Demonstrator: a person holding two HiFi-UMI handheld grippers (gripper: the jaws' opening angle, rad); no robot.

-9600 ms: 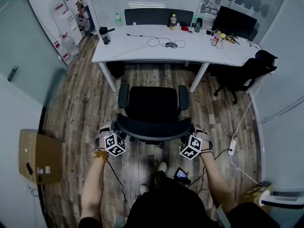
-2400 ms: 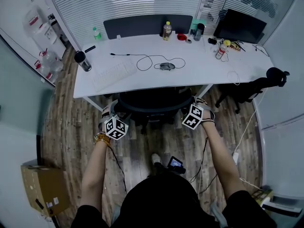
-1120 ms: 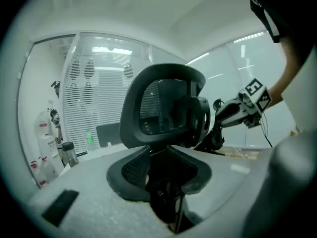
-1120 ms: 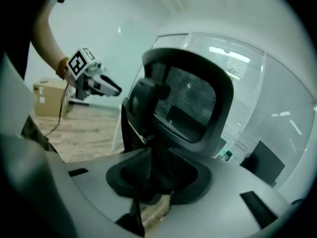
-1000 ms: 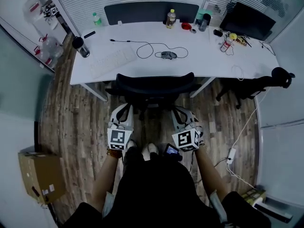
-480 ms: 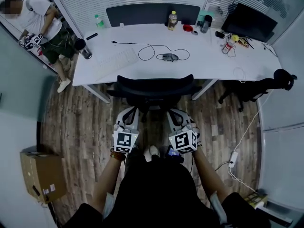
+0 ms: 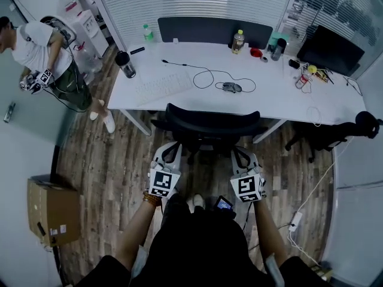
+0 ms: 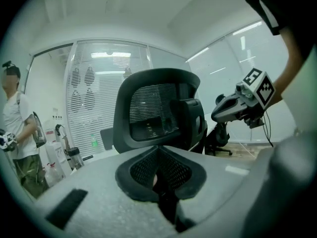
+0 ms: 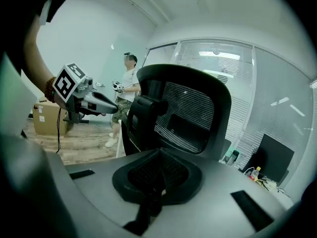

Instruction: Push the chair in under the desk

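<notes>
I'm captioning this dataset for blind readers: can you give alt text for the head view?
Seen from above, a black office chair sits tucked under a white desk, backrest at the desk's edge. The left gripper and right gripper, both shut and empty, are held just short of it.

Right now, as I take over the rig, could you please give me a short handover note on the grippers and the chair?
Grippers: the left hand-held gripper is shut and empty; the right hand-held gripper is shut and empty. Both are held short of the chair, not touching it.
Things: the chair's seat is tucked under the desk, with its backrest at the front edge.
Done: the chair looks pushed in.
Left: probably nothing.
</notes>
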